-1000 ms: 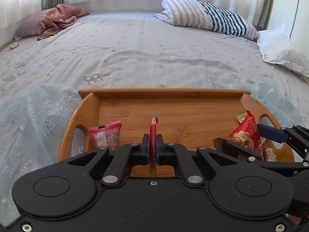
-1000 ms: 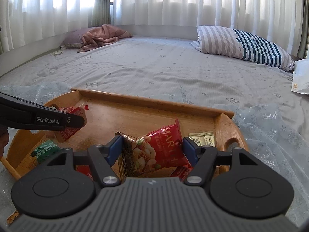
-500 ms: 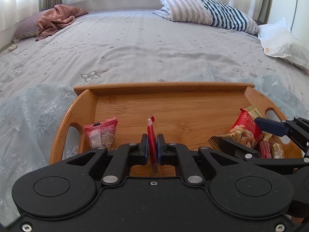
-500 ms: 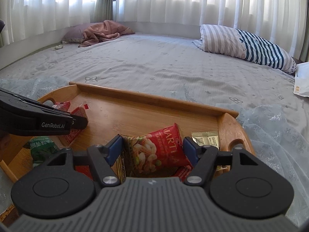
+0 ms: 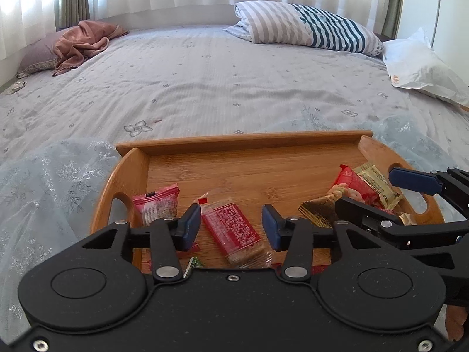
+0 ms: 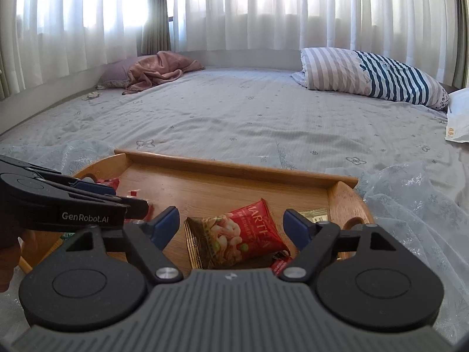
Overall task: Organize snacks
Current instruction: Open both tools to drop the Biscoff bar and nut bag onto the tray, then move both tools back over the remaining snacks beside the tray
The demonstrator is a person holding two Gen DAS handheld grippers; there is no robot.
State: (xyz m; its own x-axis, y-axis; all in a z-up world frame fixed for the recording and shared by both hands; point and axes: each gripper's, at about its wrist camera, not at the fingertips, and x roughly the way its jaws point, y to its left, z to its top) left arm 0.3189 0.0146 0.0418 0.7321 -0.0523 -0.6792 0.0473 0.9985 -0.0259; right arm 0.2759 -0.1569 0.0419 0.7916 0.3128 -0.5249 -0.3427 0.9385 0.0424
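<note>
Left wrist view: left gripper [image 5: 231,224] jaws have just been opening, and the flat red-checked clear-wrapped snack bar [image 5: 234,230], earlier clamped upright, lies, seemingly loose, between them on the wooden bamboo tray [image 5: 243,143] on the grey bedspread [image 5: 205,88]. Right gripper [image 6: 231,224] jaws have likewise just widened around the red nut packet [image 6: 243,234].

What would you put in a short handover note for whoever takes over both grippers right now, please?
Left gripper: jaws have just been opening; the red wafer pack lies loose between them on the wooden tray.
Right gripper: jaws have just been opening around the red nut bag, pads clear of it.
Also in the tray: pink packet at left, beige sachet at right.
Done: both snacks released in the tray.
Left: pull both grippers back; any snacks outside the tray are out of view.
</note>
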